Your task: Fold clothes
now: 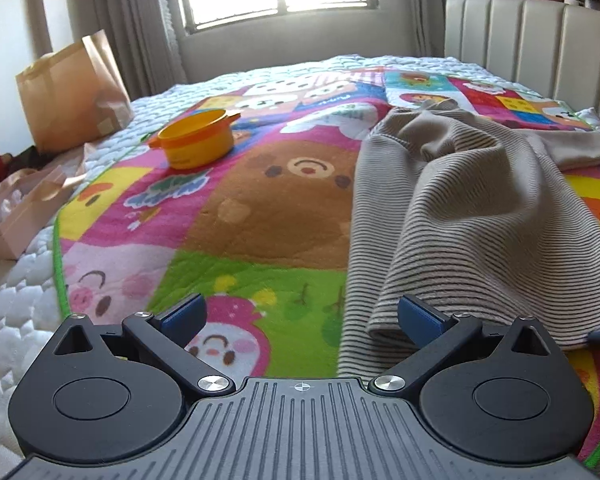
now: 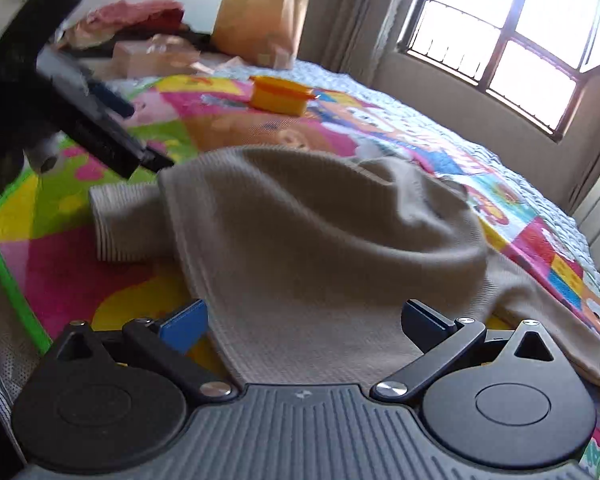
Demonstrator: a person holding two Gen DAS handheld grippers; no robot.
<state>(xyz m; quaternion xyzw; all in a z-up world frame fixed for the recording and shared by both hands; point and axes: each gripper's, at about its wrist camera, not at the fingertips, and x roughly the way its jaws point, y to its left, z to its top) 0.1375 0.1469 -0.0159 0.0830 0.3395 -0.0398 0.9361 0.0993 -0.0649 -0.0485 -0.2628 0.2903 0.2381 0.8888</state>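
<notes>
Two hand-held grippers work over a bed spread with a bright cartoon blanket [image 1: 260, 208]. From its own wrist view, the left hand-held gripper [image 1: 302, 318] has its blue-padded fingers spread wide and holds nothing; its right pad sits at the near edge of the striped beige garment [image 1: 460, 216], though contact cannot be told. That garment lies bunched on the right half of the blanket, humped in the middle, with a plainer beige part [image 1: 572, 148] reaching toward the padded headboard [image 1: 532, 36]. In the right wrist view the right hand-held gripper [image 2: 303, 322] is likewise wide open and empty, with the near fold of the garment [image 2: 320, 232] lying between its fingers without being pinched; a ribbed cuff [image 2: 120, 220] pokes out at the left. The left hand-held gripper [image 2: 100, 120] shows at the upper left of that view, blurred, near the garment's far-left edge. An orange two-handled pot [image 1: 196, 142] stands on the far left of the blanket, lidless; its inside cannot be seen. Beyond the blanket's left edge, a brown paper bag [image 1: 72, 88] stands upright, its contents hidden, and a pale pink box [image 1: 16, 216] lies nearer, with tissue and ribbon showing.
</notes>
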